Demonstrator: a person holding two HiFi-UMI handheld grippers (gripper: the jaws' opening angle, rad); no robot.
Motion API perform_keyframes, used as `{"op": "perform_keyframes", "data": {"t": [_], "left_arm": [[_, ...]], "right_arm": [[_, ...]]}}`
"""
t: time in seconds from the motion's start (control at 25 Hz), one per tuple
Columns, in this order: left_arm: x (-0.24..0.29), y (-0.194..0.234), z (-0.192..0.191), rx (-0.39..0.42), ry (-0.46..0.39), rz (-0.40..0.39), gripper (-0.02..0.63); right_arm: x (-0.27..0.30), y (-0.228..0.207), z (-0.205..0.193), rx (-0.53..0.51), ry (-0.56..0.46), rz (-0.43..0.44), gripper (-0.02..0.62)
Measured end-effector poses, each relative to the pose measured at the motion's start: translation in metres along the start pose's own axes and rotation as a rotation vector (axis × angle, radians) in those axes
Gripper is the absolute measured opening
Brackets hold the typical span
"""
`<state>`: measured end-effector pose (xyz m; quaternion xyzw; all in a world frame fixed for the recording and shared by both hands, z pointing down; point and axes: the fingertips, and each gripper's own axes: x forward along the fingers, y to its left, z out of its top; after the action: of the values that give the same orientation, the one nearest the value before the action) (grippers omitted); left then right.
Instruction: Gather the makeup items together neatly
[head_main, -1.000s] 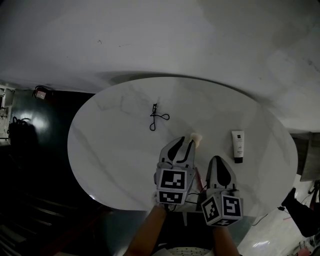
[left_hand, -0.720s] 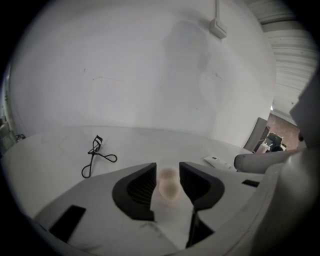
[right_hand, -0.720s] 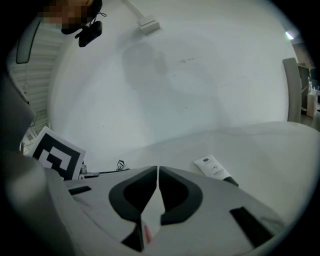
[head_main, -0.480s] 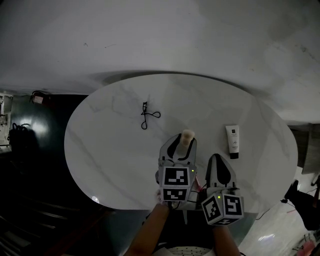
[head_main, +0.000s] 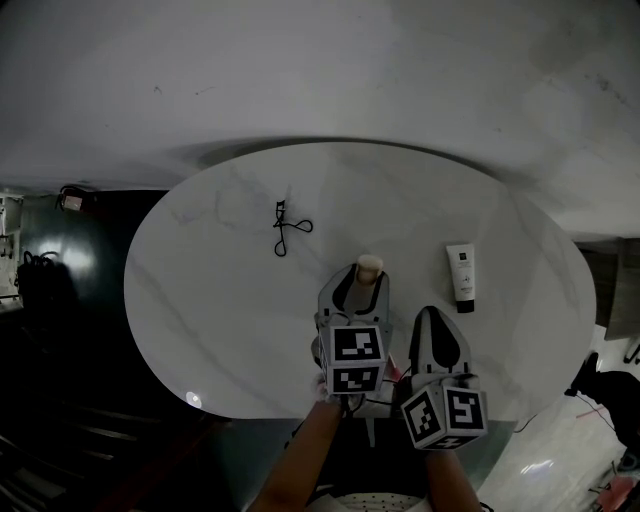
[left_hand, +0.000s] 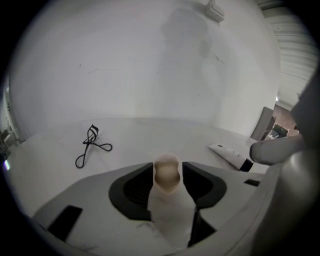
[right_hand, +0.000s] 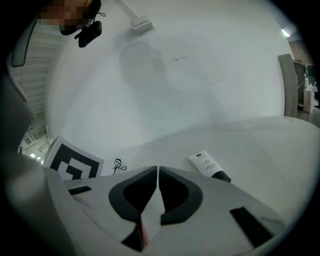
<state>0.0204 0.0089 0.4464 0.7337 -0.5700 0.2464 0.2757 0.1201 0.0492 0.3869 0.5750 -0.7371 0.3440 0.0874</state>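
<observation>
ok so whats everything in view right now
table: one, white marble, rounded, middle of the head view
eyelash curler: one, black, lying left of centre on the table
tube: one, white with black cap, lying on the table's right
cream-topped makeup item: one, pale, between the left jaws
left hand-held gripper: one, grey, jaws just been opening, wide around the item, not pressing it
right hand-held gripper: one, grey, jaws shut, empty

Grey left tongs (head_main: 360, 280), black-white marker cube (head_main: 356, 358)
</observation>
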Motion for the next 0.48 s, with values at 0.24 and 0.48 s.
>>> {"op": "perform_keyframes", "data": {"t": [0.24, 0.48], "left_arm": [[0.0054, 0.0010, -0.0079, -0.013, 0.035, 0.004, 0.219], [0.0072, 0.0012, -0.0103, 0.003, 0.051, 0.020, 0.190]], "right_arm": [[0.0010, -0.0013, -0.0018, 0.003, 0.005, -0.002, 0.034], [0.0024, -0.0023, -0.0027, 0.006, 0.001, -0.002, 0.034]]}}
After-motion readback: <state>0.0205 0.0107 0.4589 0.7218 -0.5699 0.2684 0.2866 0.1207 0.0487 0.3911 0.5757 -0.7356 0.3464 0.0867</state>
